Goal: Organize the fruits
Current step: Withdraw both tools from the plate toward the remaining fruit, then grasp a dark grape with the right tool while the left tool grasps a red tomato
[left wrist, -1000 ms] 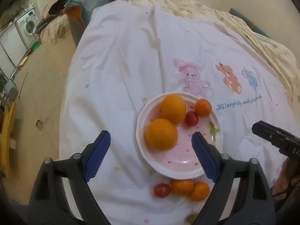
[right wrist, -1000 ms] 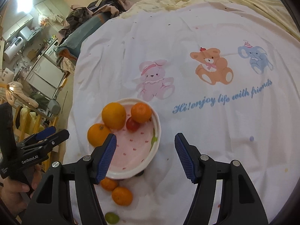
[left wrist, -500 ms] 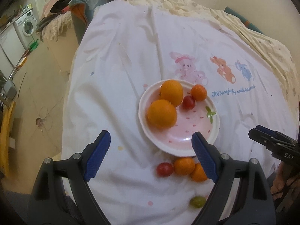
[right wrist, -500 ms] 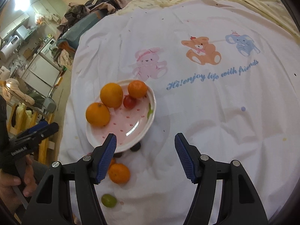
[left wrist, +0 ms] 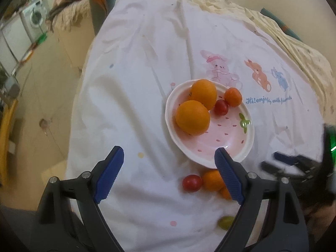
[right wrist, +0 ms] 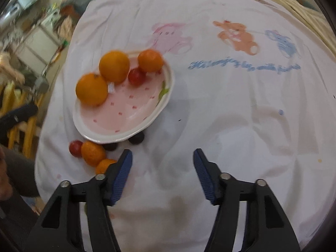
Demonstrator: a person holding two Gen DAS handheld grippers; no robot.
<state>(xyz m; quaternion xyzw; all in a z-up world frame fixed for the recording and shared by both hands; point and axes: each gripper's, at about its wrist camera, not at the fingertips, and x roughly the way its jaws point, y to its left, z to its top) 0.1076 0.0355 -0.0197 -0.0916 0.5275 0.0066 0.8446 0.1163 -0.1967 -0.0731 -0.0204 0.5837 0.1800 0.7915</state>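
A pink plate (left wrist: pixel 235 147) (right wrist: pixel 126 113) on the white sheet holds two oranges (left wrist: pixel 192 117) (right wrist: pixel 114 66), a mandarin (left wrist: pixel 232 97) (right wrist: pixel 150 60) and a red cherry tomato (left wrist: pixel 221 107) (right wrist: pixel 136 77). Loose in front of it lie a red tomato (left wrist: pixel 191 183) (right wrist: pixel 75 148), two mandarins (left wrist: pixel 211 179) (right wrist: pixel 93 153), a green grape (left wrist: pixel 225 222) and two dark grapes (right wrist: pixel 136 139). My left gripper (left wrist: pixel 168 174) is open and empty, above the sheet near the loose fruit. My right gripper (right wrist: pixel 162 174) is open and empty, right of the loose fruit.
The sheet (left wrist: pixel 136 73) covers a bed, with cartoon animals and blue lettering (right wrist: pixel 243 65) printed right of the plate. The bed's left edge drops to the floor (left wrist: pixel 42 105). A washing machine (left wrist: pixel 33 19) and clutter stand far left. The right gripper shows blurred in the left wrist view (left wrist: pixel 289 166).
Both grippers have pulled back from the plate toward me, bringing the loose fruit in front of the plate into view. Both jaws stay open. No fruit moved.
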